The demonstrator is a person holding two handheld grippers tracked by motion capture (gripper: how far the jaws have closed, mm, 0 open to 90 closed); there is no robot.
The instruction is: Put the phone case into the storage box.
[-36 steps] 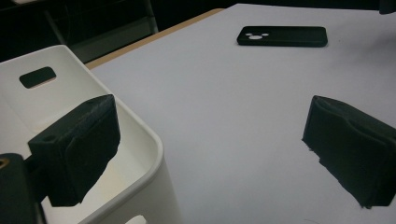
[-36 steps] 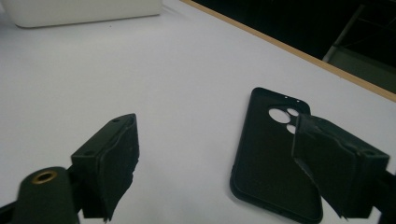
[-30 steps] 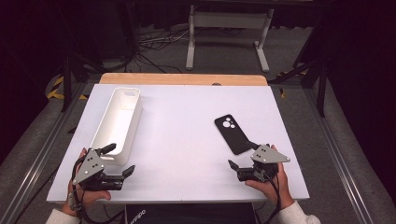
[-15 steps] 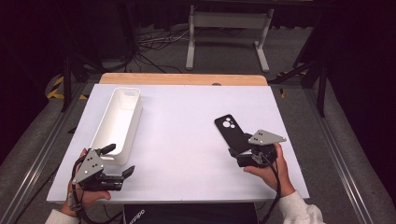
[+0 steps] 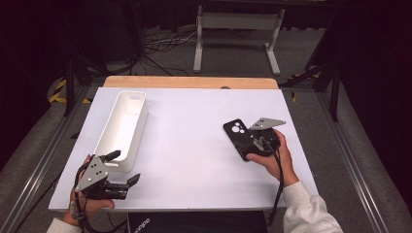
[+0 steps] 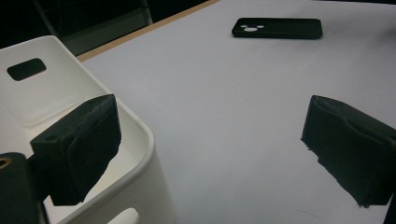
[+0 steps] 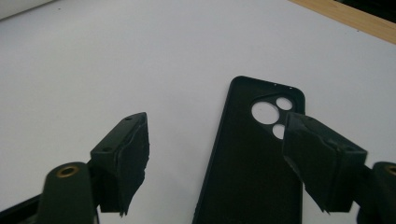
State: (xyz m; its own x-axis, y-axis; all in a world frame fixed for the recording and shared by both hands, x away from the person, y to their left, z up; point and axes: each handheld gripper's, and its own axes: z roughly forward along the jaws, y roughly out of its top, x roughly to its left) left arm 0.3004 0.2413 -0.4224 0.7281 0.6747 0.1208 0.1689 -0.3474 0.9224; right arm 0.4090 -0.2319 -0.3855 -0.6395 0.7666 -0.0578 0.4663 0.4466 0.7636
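**Right gripper poised over a phone case**

A flat black rubbery phone case (image 5: 242, 138) is seen lying on the right half of the white rectangular table (image 5: 194, 131), its long axis running away from the person and its camera-hole end at the far side. The right gripper (image 7: 212, 154) is held above the case's near end; its jaws have just been closing but stand apart, with the case below and nothing pressed. The case's open inner side is revealed in the right gripper view. The left gripper (image 5: 121, 167) is held at the near left, jaws wide apart, beside a long white plastic bin (image 5: 121, 128), whose wall is straddled in the left gripper view. A dark floor with cables and a metal stand lies beyond.
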